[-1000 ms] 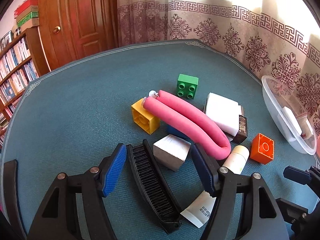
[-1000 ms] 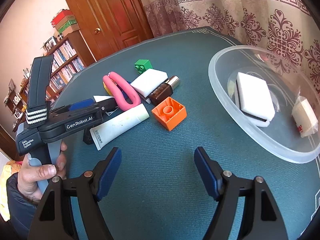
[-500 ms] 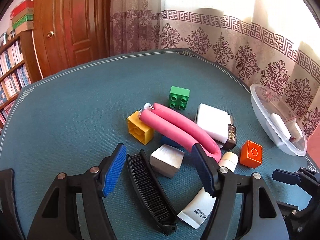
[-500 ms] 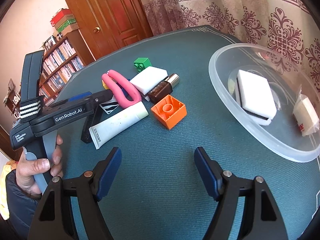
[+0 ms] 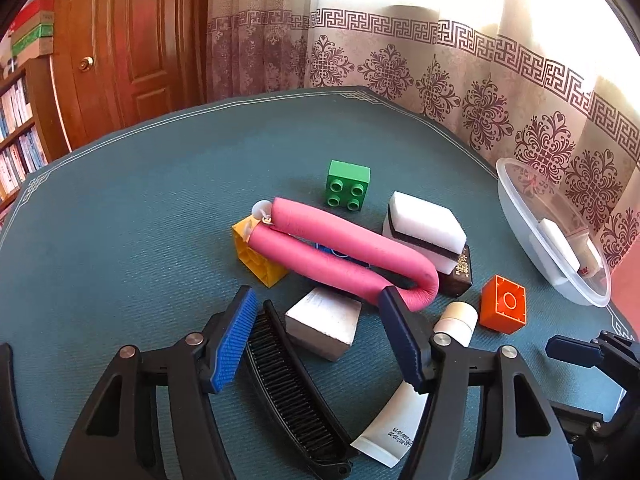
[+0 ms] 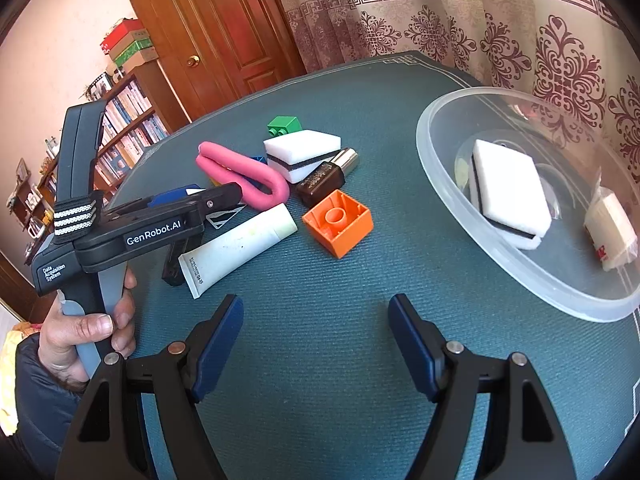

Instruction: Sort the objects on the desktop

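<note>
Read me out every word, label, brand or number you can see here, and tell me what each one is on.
"GenRobot.AI": side of the left tool.
"Data Acquisition System": lower on the same tool's handle.
White tube: a printed number near its crimped end, too small to read.
Brown bottle: gold lettering, blurred.
Packet in the clear bowl: red print, unreadable.

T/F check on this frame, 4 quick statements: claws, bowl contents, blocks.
1. Both the left claw and the right claw are open. True.
2. The clear bowl holds a white sponge. True.
3. The orange block lies inside the bowl. False: it sits on the table, beside the white tube.
4. The pink foam tube is held by the left claw. False: it rests on the pile.
</note>
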Motion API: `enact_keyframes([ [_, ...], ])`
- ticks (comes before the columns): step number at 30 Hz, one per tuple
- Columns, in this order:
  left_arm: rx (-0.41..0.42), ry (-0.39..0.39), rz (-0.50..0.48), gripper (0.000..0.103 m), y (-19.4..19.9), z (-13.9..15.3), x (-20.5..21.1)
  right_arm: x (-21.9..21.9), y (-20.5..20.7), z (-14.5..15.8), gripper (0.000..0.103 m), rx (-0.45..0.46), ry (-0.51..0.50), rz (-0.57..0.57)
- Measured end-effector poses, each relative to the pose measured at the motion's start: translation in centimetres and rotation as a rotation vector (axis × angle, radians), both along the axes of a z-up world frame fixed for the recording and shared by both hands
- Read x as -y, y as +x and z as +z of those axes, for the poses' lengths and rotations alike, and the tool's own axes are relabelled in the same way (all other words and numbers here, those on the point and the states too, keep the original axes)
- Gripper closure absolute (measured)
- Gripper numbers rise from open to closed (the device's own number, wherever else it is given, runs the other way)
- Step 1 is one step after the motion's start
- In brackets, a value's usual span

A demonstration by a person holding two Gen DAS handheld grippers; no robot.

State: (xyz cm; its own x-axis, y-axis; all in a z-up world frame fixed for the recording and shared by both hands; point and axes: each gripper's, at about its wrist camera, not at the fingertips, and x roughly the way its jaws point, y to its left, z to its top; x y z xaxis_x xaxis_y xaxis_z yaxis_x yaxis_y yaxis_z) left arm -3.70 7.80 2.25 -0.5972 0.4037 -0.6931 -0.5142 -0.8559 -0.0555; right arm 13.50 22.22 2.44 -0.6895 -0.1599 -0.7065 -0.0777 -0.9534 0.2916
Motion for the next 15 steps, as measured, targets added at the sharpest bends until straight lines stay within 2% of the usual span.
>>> enact_keyframes([
  [4,-0.012,-0.024,-0.002,0.053,0.3,-0.1,-0.1,0.2,-0.1,0.2,0.024,-0.003,0.004,-0.003],
  [11,-0.006,-0.021,-0.024,0.06,1.3,-0.2,0.3,0.2,-0.3,0.6,0.024,-0.011,0.012,-0.018],
  [15,-0.001,-0.015,-0.026,0.067,2.0,-0.3,0.7,0.5,-0.2,0.6,0.024,-0.009,0.015,-0.01],
])
